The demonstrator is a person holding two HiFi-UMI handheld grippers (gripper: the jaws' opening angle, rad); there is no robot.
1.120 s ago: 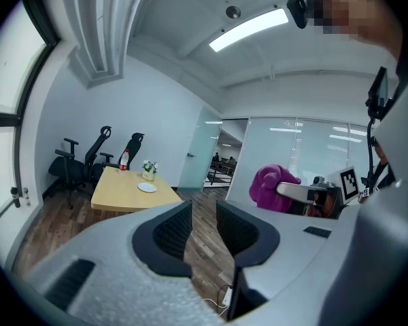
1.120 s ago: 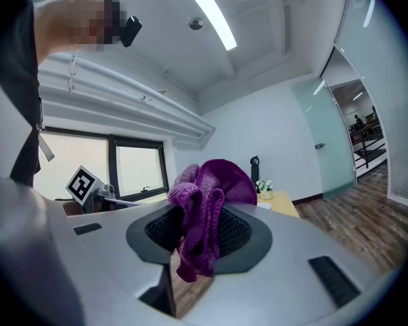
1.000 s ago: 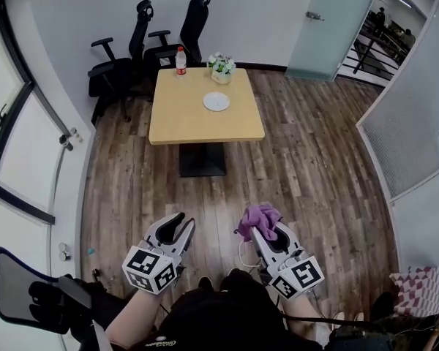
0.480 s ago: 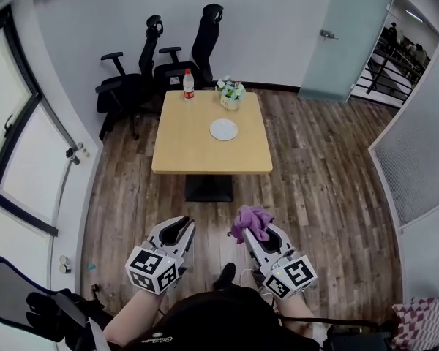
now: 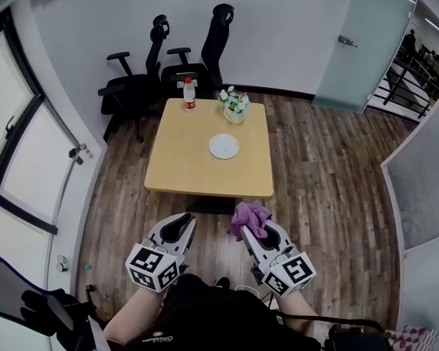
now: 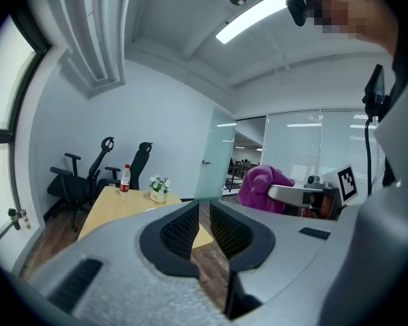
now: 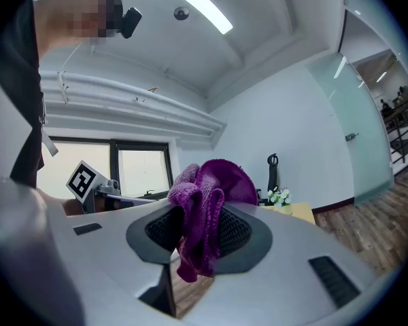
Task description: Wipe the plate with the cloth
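Observation:
The white plate [image 5: 224, 145] lies on the far half of a light wooden table [image 5: 194, 170]. Both grippers are held over the floor just short of the table's near edge. My right gripper [image 5: 253, 225] is shut on a bunched purple cloth [image 5: 249, 217]. In the right gripper view the cloth [image 7: 205, 194] bulges out above and hangs below the pads of that gripper [image 7: 194, 224]. My left gripper [image 5: 184, 220] holds nothing. Its jaws have just been closing, and in its own view only a narrow gap is left between them at the left gripper's [image 6: 203, 206] tips.
A red-capped bottle [image 5: 189, 93] and a small pot of flowers [image 5: 235, 104] stand at the table's far edge. Two black office chairs [image 5: 164, 57] are behind it against the wall. A glass door [image 5: 351, 42] is at the back right, a window at the left.
Both grippers have moved forward across the wood floor, and the table now lies much closer in front of them. The left jaws have narrowed. The cloth stays in the right gripper.

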